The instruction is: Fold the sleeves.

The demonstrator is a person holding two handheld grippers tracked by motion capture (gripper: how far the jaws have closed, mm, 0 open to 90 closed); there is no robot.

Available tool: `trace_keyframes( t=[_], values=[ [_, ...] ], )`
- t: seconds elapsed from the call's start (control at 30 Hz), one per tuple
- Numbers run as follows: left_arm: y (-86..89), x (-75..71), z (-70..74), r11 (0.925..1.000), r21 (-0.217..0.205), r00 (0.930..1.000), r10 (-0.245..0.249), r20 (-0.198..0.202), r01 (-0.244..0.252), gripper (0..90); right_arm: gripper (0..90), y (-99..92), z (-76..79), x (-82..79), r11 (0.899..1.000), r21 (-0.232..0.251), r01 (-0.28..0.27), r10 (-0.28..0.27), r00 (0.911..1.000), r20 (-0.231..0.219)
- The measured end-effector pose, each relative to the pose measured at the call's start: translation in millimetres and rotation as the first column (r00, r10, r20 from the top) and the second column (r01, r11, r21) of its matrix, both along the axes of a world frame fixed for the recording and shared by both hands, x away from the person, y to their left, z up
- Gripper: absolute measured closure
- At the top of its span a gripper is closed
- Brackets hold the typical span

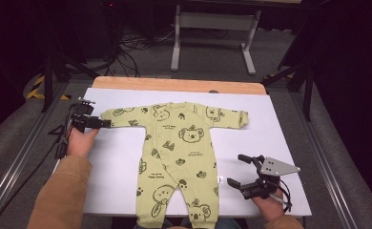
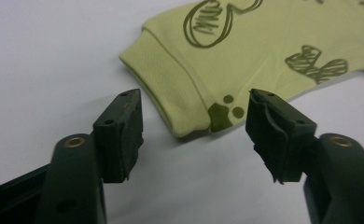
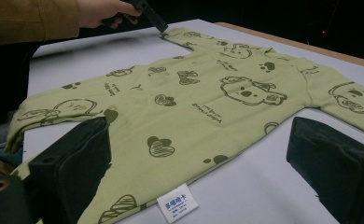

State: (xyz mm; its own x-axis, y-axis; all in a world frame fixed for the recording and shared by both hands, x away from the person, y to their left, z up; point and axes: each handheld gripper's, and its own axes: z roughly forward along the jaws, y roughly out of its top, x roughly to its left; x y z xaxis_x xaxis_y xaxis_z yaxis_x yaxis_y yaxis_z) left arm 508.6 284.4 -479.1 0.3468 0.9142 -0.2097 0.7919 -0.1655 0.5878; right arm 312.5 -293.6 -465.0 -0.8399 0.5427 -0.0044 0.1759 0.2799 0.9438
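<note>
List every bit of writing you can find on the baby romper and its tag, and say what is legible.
White side tag on the green romper: blue printed characters, too small to read.
Line of print under the koala face: script lettering, too blurred to read.
Lettering on the romper's leg: too small to read.
No other text, brand or number is legible.

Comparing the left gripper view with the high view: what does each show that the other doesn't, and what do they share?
Left gripper view: the ribbed sleeve cuff close up, lying just ahead of the left gripper, whose jaws stand apart without touching it. High view: the whole green romper spread flat, plus the right gripper open beside its leg. Shared: that sleeve end, the left gripper and the white table.
</note>
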Motion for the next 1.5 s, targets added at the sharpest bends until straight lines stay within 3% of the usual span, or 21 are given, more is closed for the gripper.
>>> trace_keyframes(
  t=[0.13, 0.37, 0.6, 0.8, 1.0, 1.33, 1.5],
  values=[
    [-2.2, 2.6, -3.9, 0.9999, 0.0, 0.9995, -0.011, -0.029, 0.011, 42.9, 7.4, 0.8, 0.2, -0.7, 1.0, -0.007, 0.0, 0.0, 1.0, 0.006],
    [-6.3, 1.6, -2.7, 0.9998, 0.002, 0.9991, -0.02, -0.038, 0.02, 58.0, 7.3, -0.4, 0.2, -0.6, 1.0, 0.006, -0.008, 0.008, 1.0, 0.001],
    [-8.0, -3.0, 5.8, 0.9998, -0.002, 0.9998, -0.019, 0.002, 0.019, 80.6, 7.4, -0.7, -0.1, 0.2, 1.0, 0.012, -0.005, 0.005, 1.0, -0.002],
    [-9.8, -6.7, 11.5, 0.9995, 0.017, 0.9987, -0.029, 0.043, 0.029, 83.6, 7.4, -0.5, -0.2, 0.1, 1.0, 0.011, -0.006, 0.006, 1.0, -0.002],
    [-14.9, -13.5, 28.5, 0.9984, 0.036, 0.9921, -0.047, 0.116, 0.043, 84.1, 7.4, -0.3, -0.2, -0.1, 1.0, 0.01, -0.005, 0.005, 1.0, -0.002],
    [-39.6, -21.5, 55.3, 0.9898, 0.094, 0.9675, -0.125, 0.22, 0.107, 84.1, 7.4, -1.1, 0.0, 0.0, 1.0, 0.011, 0.003, -0.003, 1.0, 0.0],
    [-47.8, -25.2, 65.3, 0.9881, 0.093, 0.9565, -0.143, 0.254, 0.122, 84.1, 7.4, -1.3, 0.0, 0.1, 1.0, 0.01, 0.003, -0.003, 1.0, -0.001]
  ],
)
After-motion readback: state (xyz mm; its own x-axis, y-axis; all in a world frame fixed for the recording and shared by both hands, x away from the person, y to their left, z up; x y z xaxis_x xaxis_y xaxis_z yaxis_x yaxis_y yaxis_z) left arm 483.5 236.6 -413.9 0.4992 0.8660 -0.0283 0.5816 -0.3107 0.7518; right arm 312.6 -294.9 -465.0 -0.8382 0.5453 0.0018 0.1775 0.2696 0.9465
